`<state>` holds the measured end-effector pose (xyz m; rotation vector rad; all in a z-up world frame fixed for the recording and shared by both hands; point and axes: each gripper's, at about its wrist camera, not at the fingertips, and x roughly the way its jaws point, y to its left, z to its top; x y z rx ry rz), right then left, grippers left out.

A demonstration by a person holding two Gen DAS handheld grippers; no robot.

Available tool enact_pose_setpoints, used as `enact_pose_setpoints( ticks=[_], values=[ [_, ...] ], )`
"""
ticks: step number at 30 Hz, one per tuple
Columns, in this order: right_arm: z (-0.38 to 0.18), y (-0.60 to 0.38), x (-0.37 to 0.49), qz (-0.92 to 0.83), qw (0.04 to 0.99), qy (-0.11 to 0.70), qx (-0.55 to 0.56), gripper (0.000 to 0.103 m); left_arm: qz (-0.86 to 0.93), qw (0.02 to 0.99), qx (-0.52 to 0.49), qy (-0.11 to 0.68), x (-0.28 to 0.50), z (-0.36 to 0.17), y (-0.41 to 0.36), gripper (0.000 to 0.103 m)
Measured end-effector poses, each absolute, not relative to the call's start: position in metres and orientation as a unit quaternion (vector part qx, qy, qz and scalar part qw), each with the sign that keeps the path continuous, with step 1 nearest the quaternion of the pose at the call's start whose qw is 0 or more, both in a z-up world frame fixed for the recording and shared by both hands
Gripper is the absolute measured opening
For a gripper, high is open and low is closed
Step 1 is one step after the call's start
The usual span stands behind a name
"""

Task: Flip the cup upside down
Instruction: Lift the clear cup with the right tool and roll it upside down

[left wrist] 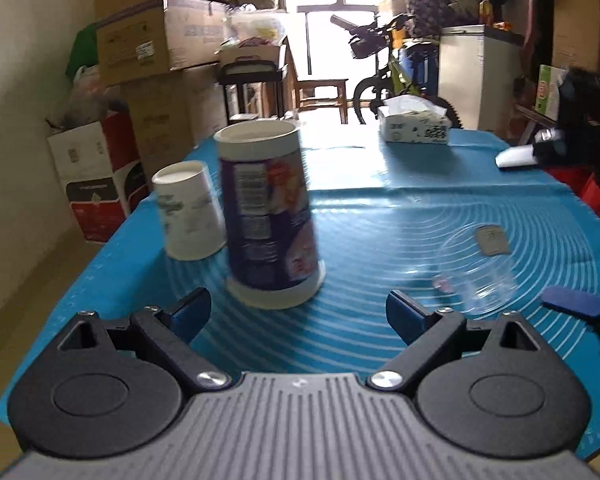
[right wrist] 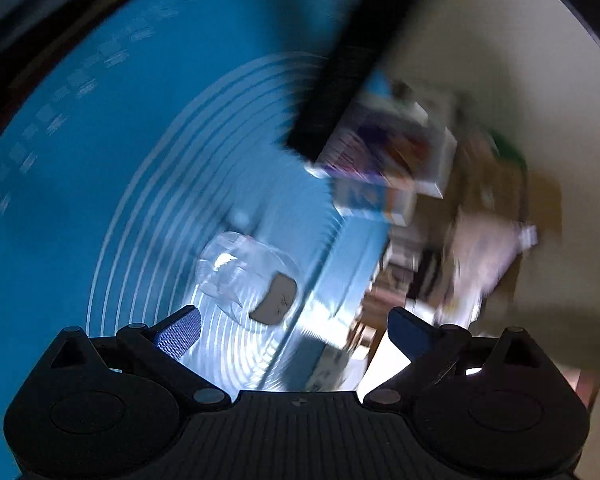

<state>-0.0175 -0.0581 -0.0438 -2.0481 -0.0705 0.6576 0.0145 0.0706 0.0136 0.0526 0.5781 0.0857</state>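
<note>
A clear plastic cup (left wrist: pixel 476 270) with a grey label stands on the blue mat (left wrist: pixel 380 216), to the right of my left gripper (left wrist: pixel 298 312). A purple printed paper cup (left wrist: pixel 270 212) stands just ahead of the left gripper, and a white paper cup (left wrist: pixel 190 210) stands behind it to the left. The left gripper is open and empty. The right wrist view is rolled and blurred; the clear cup (right wrist: pixel 252 280) lies just ahead of my open, empty right gripper (right wrist: pixel 296 330). A blue fingertip (left wrist: pixel 572 300) of the right gripper shows at the right edge.
A tissue box (left wrist: pixel 414 124) sits at the far side of the mat. Cardboard boxes (left wrist: pixel 148 44) are stacked on the left beyond the table. A bicycle (left wrist: pixel 388 68) and a white cabinet (left wrist: pixel 476 72) stand behind. The mat's edge (right wrist: pixel 332 248) runs close by the clear cup.
</note>
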Motion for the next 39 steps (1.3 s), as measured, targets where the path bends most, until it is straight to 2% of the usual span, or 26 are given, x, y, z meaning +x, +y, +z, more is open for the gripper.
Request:
enact_pose_setpoints(
  ticks=[7, 13, 20, 21, 23, 31, 39],
  values=[
    [-0.079, -0.069, -0.014, 0.268, 0.272, -0.104, -0.918, 0.101, 0.059, 0.954, 0.011, 0.293, 0.012, 0.013, 0.091, 0.094],
    [-0.091, -0.073, -0.006, 0.272, 0.193, -0.137, -0.933, 0.094, 0.069, 0.952, 0.011, 0.299, 0.012, 0.013, 0.098, 0.094],
    [-0.101, -0.074, 0.002, 0.284, 0.168, -0.119, -0.937, 0.068, 0.066, 0.951, 0.001, 0.301, 0.011, 0.014, 0.102, 0.094],
    [-0.101, -0.075, 0.002, 0.284, 0.167, -0.114, -0.937, 0.061, 0.066, 0.951, 0.003, 0.301, 0.011, 0.014, 0.102, 0.094],
    [-0.101, -0.080, 0.001, 0.286, 0.171, -0.107, -0.937, 0.051, 0.064, 0.952, 0.005, 0.300, 0.011, 0.014, 0.101, 0.094],
    [-0.088, -0.071, 0.007, 0.280, 0.241, -0.108, -0.923, 0.050, 0.064, 0.953, 0.008, 0.298, 0.011, 0.014, 0.098, 0.094],
    [-0.045, -0.040, 0.011, 0.284, 0.456, -0.038, -0.842, 0.050, 0.057, 0.952, 0.012, 0.301, 0.013, 0.012, 0.091, 0.094]
  ],
)
